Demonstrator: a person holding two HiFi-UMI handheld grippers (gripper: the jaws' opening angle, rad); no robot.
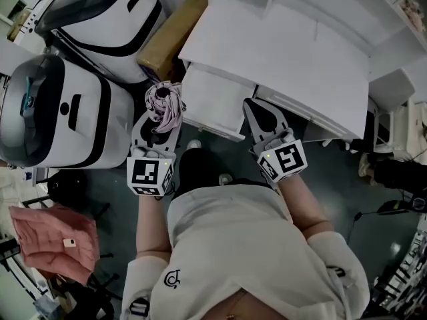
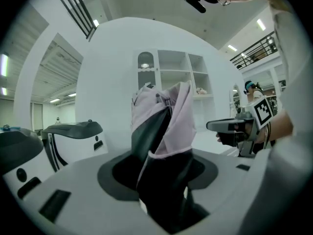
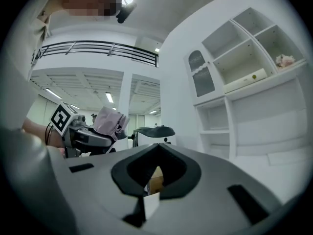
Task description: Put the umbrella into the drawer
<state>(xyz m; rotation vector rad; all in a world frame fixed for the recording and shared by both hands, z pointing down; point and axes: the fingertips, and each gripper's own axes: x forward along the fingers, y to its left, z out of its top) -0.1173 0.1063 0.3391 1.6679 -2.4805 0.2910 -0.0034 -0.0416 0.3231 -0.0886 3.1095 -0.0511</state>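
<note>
Head view from above, with the two tool views. Nearest the camera, a person [image 1: 233, 245] in a pale top holds one tool in each hand, both pointing toward the furniture.

The left tool [image 1: 160, 127] [image 2: 161, 168] pinches the folded pink umbrella [image 1: 165, 105] [image 2: 168, 114]. The dark lower part of the umbrella sits between the jaws and its crumpled cloth stands up beyond them.

The right tool [image 1: 252, 109] [image 3: 156, 150] has its jaws pressed together at the tips, with nothing between them.

The umbrella is outside the drawer [image 1: 212, 104], just beside its left front corner. The drawer stands pulled out from the white table [image 1: 280, 45], and the tips of the right tool lie near its right side.

To the left of the left tool stand two white machines [image 1: 73, 119] with dark trim. A pink jacket [image 1: 57, 245] lies on the floor nearer the person. A cardboard box [image 1: 172, 35] sits between the farther machine and the table.

Farthest off, white shelves [image 3: 244, 48] [image 2: 176, 77] rise behind the table.
</note>
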